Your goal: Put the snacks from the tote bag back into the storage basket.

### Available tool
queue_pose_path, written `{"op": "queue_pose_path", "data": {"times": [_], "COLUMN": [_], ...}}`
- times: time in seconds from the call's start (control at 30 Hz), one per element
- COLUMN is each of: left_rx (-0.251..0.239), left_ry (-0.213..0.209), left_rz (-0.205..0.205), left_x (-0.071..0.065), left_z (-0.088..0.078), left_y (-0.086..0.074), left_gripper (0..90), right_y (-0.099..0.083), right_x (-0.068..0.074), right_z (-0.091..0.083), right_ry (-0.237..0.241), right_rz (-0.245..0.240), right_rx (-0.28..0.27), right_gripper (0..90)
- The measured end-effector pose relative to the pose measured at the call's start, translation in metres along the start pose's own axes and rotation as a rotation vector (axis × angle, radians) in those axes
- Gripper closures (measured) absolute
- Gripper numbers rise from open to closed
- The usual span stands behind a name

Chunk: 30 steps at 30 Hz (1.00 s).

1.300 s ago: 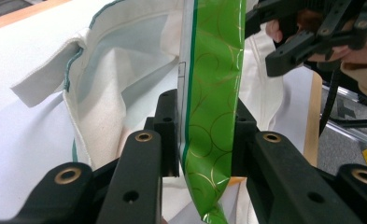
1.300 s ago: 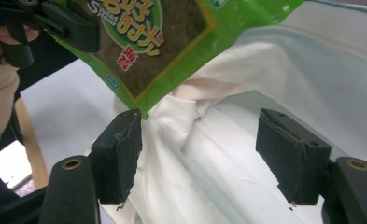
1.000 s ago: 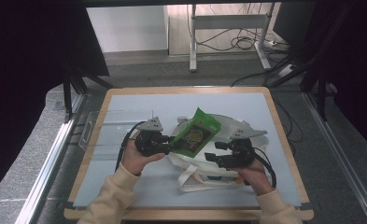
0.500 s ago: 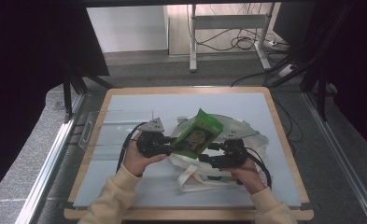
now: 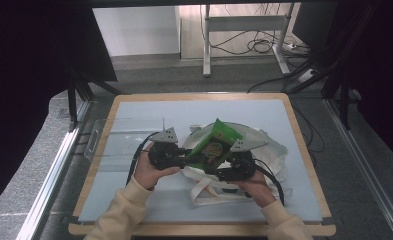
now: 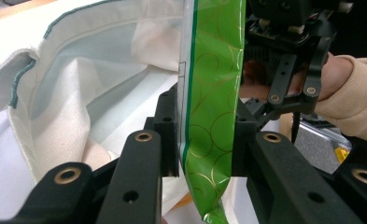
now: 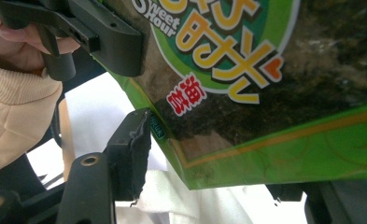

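Green snack packet (image 7: 265, 93) cut off by the top and right edges in the right gripper view, its printed name only partly readable. Lower tip lost below the frame in the left gripper view. White cloth bag (image 5: 264, 150) partly covered by packet and both grippers in the high view; inside not visible. Right jaw's pad behind the packet, contact not discernible.
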<state>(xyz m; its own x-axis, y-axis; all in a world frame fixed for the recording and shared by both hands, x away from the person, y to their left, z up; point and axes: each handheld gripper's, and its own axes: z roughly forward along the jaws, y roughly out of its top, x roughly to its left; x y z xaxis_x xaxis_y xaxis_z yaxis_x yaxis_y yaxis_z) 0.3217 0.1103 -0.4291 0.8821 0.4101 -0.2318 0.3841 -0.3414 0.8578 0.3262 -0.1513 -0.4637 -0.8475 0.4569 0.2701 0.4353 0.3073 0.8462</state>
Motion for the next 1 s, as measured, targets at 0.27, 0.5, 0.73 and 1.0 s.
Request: {"op": "queue_pose_path", "data": {"times": [0.27, 0.5, 0.73, 1.0], "left_rx": [0.007, 0.019, 0.033, 0.036], "left_ry": [-0.017, -0.013, 0.001, 0.013], "left_rz": [-0.006, 0.001, 0.010, -0.004], "left_x": [0.008, 0.008, 0.009, 0.015], "left_z": [0.002, 0.003, 0.004, 0.007], "left_y": [-0.004, -0.005, -0.006, -0.010], "left_gripper": [71.1, 69.6, 66.4, 56.8], "right_y": [0.001, 0.000, 0.000, 0.002], "right_x": [-0.002, -0.005, -0.007, -0.007], "right_z": [-0.006, -0.009, -0.011, -0.014], "right_ry": [-0.024, -0.014, -0.008, 0.027], "right_rz": [-0.006, -0.026, -0.036, -0.046], "right_rx": [-0.022, -0.029, -0.035, -0.042], "right_gripper": [49.5, 57.6, 63.9, 71.3]}}
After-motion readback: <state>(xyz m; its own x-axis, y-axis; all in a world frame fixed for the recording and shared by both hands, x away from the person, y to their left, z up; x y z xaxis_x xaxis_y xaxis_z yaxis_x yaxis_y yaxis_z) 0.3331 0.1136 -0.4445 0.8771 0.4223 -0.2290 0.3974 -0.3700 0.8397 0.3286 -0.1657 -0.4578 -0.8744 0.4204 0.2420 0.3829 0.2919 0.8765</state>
